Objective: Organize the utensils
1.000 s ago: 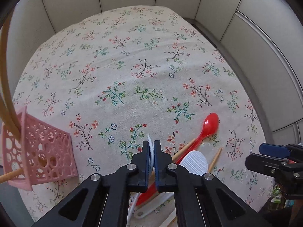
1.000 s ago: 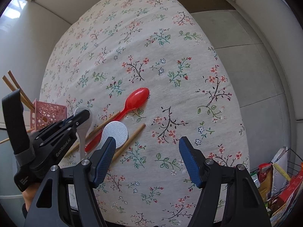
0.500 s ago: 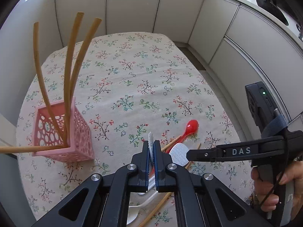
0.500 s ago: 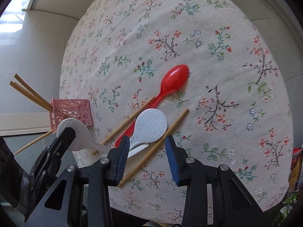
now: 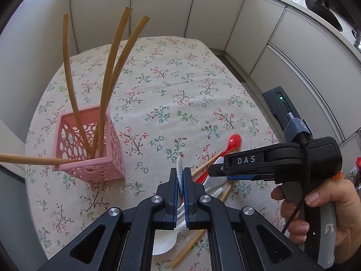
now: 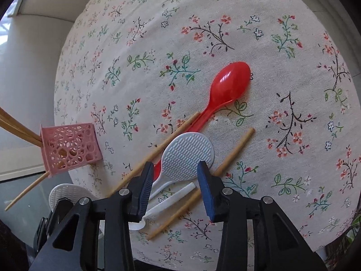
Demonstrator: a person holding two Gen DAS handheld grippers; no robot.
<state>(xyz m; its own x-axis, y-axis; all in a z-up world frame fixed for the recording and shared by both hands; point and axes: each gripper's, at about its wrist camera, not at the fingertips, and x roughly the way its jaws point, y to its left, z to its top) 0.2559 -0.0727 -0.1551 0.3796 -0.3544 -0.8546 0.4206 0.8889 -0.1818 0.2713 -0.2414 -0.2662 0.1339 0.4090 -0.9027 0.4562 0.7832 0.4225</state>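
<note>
While left gripper (image 5: 180, 186) clamps white paddle (image 5: 179, 169), second paddle (image 6: 188, 153) lies between right gripper (image 6: 173, 180) fingers.

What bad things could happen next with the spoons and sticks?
The right gripper hangs open over the white rice paddle, which lies on the red spoon and between chopsticks. Closing here might pinch or drag a neighbour too. The left gripper holds another white paddle only by its thin edge, so it might twist or slip. The pink basket sits near the table edge with chopsticks leaning out; a bump might tip it.
</note>
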